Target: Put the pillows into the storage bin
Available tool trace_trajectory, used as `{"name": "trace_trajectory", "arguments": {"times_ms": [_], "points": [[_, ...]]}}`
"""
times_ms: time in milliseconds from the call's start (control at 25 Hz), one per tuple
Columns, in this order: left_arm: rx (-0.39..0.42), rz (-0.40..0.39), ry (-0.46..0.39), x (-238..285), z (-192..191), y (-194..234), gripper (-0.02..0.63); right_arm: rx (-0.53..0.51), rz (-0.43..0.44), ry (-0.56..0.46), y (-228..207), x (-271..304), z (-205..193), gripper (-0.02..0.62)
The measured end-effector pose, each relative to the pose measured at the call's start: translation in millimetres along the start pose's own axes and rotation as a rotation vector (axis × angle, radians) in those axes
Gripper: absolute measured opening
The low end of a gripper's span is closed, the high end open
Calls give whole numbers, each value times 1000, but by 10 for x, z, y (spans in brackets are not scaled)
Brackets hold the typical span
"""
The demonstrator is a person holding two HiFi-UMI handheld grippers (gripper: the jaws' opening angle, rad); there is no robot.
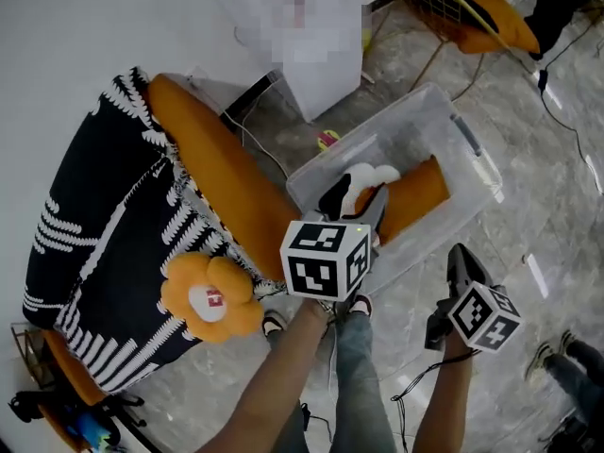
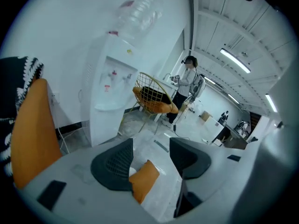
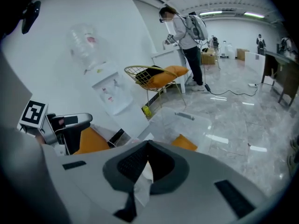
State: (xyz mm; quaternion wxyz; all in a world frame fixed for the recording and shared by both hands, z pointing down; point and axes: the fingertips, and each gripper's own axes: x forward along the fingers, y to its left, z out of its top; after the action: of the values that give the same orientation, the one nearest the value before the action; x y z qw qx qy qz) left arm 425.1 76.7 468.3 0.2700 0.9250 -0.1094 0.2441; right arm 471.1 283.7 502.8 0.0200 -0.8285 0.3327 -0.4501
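Orange pillow (image 1: pixel 415 196) lies inside the clear storage bin (image 1: pixel 472 159), slanted along its length. A white item (image 1: pixel 368 174) sits just beside the pillow's near end; can't tell what it is. In the left gripper view the same orange pillow (image 2: pixel 145 178) shows below and between the jaws, nearer the left jaw, with nothing gripped. Left gripper (image 1: pixel 354 196) has its jaws released and spread wide, and hangs over the near end of the bin. The left forearm comes up from bottom centre of the head view, stretched forward, with the marker cube facing the camera.

Right gripper (image 1: pixel 460 258) is held outside the bin, just off its near right wall, over the floor. The right forearm rises from bottom right, pulled in closer to the body than the left. Its jaws are clenched together in the right gripper view (image 3: pixel 147 164), with a white scrap (image 3: pixel 141 183) pinched at the seam and hanging down. That view also looks into the bin (image 3: pixel 187 120), pillow corner (image 3: pixel 185 143) visible inside.

Flower pillow (image 1: pixel 209 297), orange with a white centre, sits on the sofa (image 1: pixel 104 225), which has a black-and-white patterned cover, well apart from both grippers. A long orange cushion (image 1: pixel 222 173) runs along the sofa edge next to the bin. Wire chair (image 1: pixel 453 3) with an orange pad stands beyond the bin. A person (image 3: pixel 184 36) stands in the background near a counter.
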Motion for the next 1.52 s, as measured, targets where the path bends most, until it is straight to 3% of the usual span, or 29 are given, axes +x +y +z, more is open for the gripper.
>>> {"name": "trace_trajectory", "arguments": {"times_ms": [320,680,960,1160,1520], "points": [[-46,189,-149,-1474,474,1146,235,-129,146,15,1417,-5,-154,2],[-215,437,-245,-3114,134,2663,235,-304,311,92,3082,115,-778,2],[-297,570,-259,-4014,-433,3397,235,-428,415,165,4026,234,-1366,2],[-351,625,-224,-4394,-970,3794,235,-501,450,227,4441,353,-1839,2],[-456,622,-98,-4569,-2117,3946,235,-622,454,355,4692,473,-2645,2]]}}
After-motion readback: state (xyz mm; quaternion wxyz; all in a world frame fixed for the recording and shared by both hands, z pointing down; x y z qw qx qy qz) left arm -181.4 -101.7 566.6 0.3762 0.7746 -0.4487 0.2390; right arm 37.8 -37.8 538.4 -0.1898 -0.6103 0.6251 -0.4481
